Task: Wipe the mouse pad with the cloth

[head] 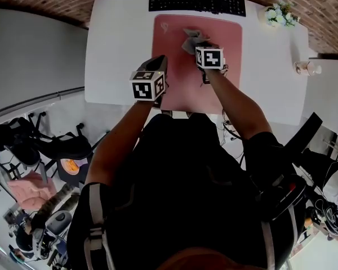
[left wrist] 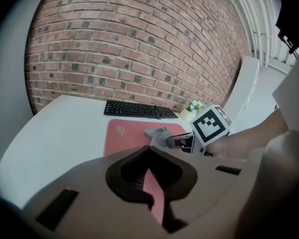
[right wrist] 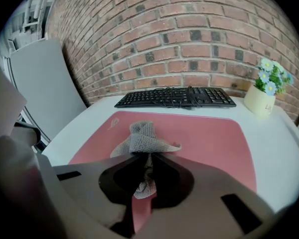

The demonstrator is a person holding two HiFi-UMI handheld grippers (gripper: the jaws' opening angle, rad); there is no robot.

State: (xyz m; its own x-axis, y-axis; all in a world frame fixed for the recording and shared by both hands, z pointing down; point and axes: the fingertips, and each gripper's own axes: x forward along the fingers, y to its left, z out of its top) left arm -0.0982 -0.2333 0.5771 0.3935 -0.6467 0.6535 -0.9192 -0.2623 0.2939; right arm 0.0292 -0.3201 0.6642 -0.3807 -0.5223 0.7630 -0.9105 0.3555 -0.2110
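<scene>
Pink pad: desk centre, before keyboard.
Cloth: on pad's far half.
Right gripper: clamped on cloth; head view hides this.
Left gripper: jaws together, empty.

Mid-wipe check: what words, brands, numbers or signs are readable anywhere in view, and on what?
No words or numbers can be read in any view.
Mouse pad: a pale corner emblem, a logo shape with no legible lettering.
Keyboard: key legends too small to read.
Flower pot: faint mark, too blurred to read.
Marker cubes: black-and-white square patterns, not text.
</scene>
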